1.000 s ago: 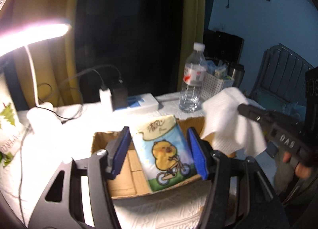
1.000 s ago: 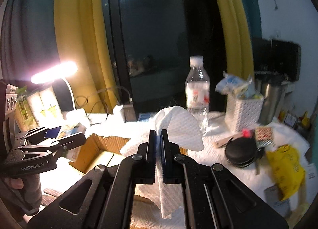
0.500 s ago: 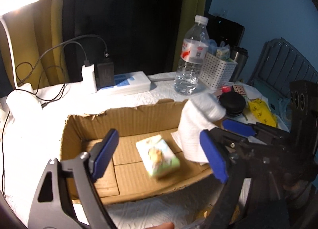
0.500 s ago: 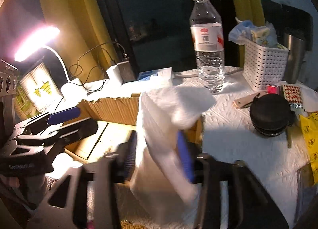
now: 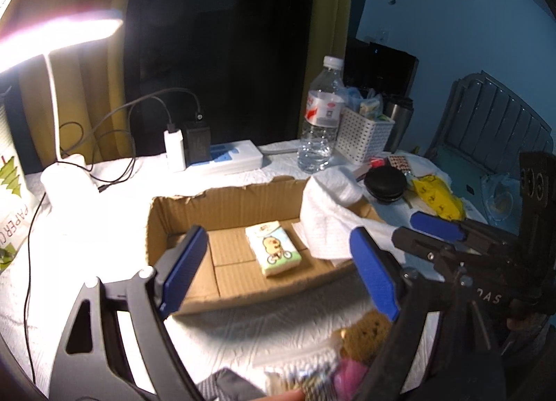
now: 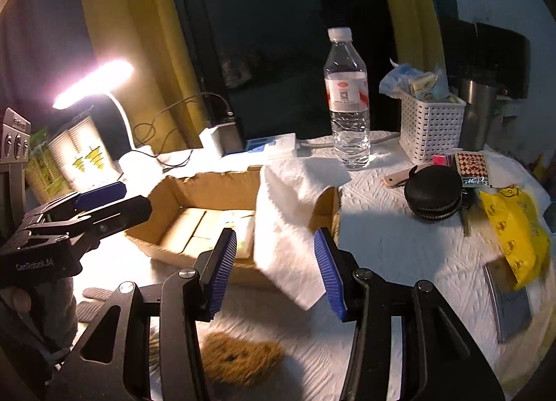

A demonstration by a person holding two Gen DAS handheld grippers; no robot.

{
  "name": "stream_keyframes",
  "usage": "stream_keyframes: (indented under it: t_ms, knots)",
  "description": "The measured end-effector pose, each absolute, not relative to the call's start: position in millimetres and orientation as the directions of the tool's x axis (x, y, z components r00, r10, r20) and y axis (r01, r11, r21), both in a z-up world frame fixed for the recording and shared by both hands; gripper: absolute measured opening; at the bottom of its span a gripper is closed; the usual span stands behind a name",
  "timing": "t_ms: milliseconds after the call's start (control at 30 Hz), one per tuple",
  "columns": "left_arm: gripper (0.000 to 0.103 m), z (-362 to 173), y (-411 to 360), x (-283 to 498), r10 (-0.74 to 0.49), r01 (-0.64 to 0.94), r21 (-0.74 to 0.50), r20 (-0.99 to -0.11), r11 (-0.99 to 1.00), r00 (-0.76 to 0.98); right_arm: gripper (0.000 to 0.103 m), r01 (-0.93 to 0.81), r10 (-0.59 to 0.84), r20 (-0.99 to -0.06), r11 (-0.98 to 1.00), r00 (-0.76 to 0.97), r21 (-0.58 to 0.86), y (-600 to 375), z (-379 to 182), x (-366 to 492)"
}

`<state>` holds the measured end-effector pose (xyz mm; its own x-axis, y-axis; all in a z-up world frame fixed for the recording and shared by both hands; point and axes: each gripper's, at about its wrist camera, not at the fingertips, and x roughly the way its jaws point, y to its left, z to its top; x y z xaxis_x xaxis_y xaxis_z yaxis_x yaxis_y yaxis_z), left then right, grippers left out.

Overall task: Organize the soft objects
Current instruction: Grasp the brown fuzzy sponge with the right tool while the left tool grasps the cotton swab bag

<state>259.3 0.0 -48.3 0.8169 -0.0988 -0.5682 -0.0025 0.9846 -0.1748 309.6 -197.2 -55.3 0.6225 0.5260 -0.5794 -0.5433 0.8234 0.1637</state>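
Now both grippers (image 5: 278, 270) (image 6: 276, 270) gape; towel (image 6: 295, 213) seemingly draped over box (image 5: 226, 199).

Bare floor in the cardboard box (image 5: 222, 202) left of the tissue pack (image 5: 272, 250), white cloth (image 6: 292, 213) draped over its right wall, water bottle (image 6: 347, 102) and power strip (image 5: 226, 157) crowding behind

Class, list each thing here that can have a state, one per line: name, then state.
left gripper: open, empty
right gripper: open, empty
tissue pack: lying flat in the box
white cloth: draped over the box's edge
cardboard box: open
water bottle: upright, capped
desk lamp: on
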Motion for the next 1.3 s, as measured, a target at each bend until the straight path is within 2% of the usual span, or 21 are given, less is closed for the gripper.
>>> stream_keyframes:
  t_ms: [367, 767, 833, 900, 1067, 1300]
  knots:
    - [0.086, -53, -4, 209, -0.126, 0.028, -0.178, -0.563, 0.984, 0.817, 0.051, -0.561, 0.528, -0.569, 0.817, 0.631, 0.135, -193, -47, 253]
    - [0.086, -87, -1, 179, -0.114, 0.000, -0.182, -0.614, 0.983, 0.781, 0.051, -0.551, 0.514, -0.603, 0.822, 0.610, 0.144, -199, -70, 232]
    - [0.086, -94, 0, 175, -0.111, -0.008, -0.185, -0.624, 0.983, 0.774, 0.055, -0.552, 0.517, -0.610, 0.820, 0.601, 0.152, -199, -76, 232]
    - [0.086, -102, 1, 175, -0.108, -0.017, -0.185, -0.644, 0.983, 0.757, 0.063, -0.552, 0.519, -0.616, 0.819, 0.593, 0.158, -200, -81, 233]
    - [0.086, -108, 1, 178, -0.094, -0.031, -0.175, -0.663, 0.984, 0.743, 0.069, -0.550, 0.521, -0.631, 0.817, 0.575, 0.174, -199, -95, 240]
    - [0.086, -109, -15, 185, -0.065, -0.015, -0.112, -0.671, 0.994, 0.738, 0.070, -0.556, 0.531, -0.678, 0.804, 0.509, 0.212, -190, -122, 258]
